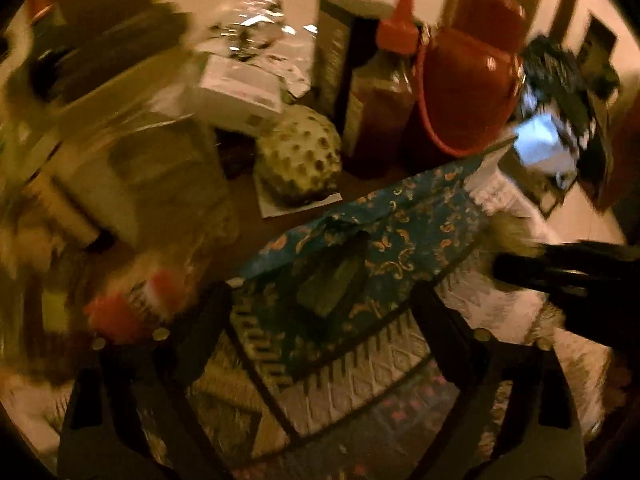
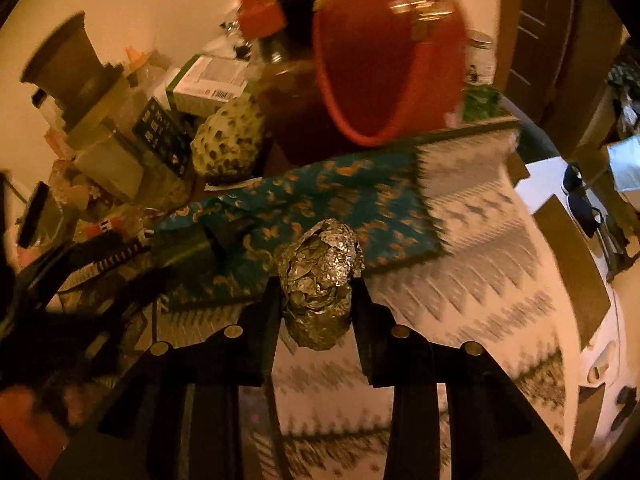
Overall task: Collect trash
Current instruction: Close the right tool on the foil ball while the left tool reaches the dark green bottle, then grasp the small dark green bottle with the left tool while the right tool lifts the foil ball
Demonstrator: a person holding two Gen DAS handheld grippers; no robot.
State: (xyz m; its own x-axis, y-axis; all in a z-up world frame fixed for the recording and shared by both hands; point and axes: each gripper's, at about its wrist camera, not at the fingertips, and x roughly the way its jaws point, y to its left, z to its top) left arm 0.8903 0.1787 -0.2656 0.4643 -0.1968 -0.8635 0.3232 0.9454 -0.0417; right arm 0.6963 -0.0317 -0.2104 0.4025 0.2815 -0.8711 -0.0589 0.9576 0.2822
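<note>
- While the left gripper (image 1: 320, 320) hangs released over the cluttered worktop (image 1: 248, 216), its wide-set jaws frame a dark green object (image 1: 332, 284) lying on the blue patterned cloth (image 1: 400, 216); blur hides what this object is. Further crumpled foil (image 1: 252, 24) lies at the far side, beyond a white box (image 1: 236, 92) and a spotted fruit (image 1: 300, 156). Judged step: reaching for a next piece of trash.
- In the right wrist view, the right gripper (image 2: 316, 300) is clenched on a foil ball (image 2: 318, 276), both pads pressing its sides, just above the edge of the blue cloth and the white patterned cloth (image 2: 472, 216). A red bag (image 2: 380, 72) stands behind. Judged step: pick-up done; the next move calls for carrying the ball to a bin, none of which shows here.
</note>
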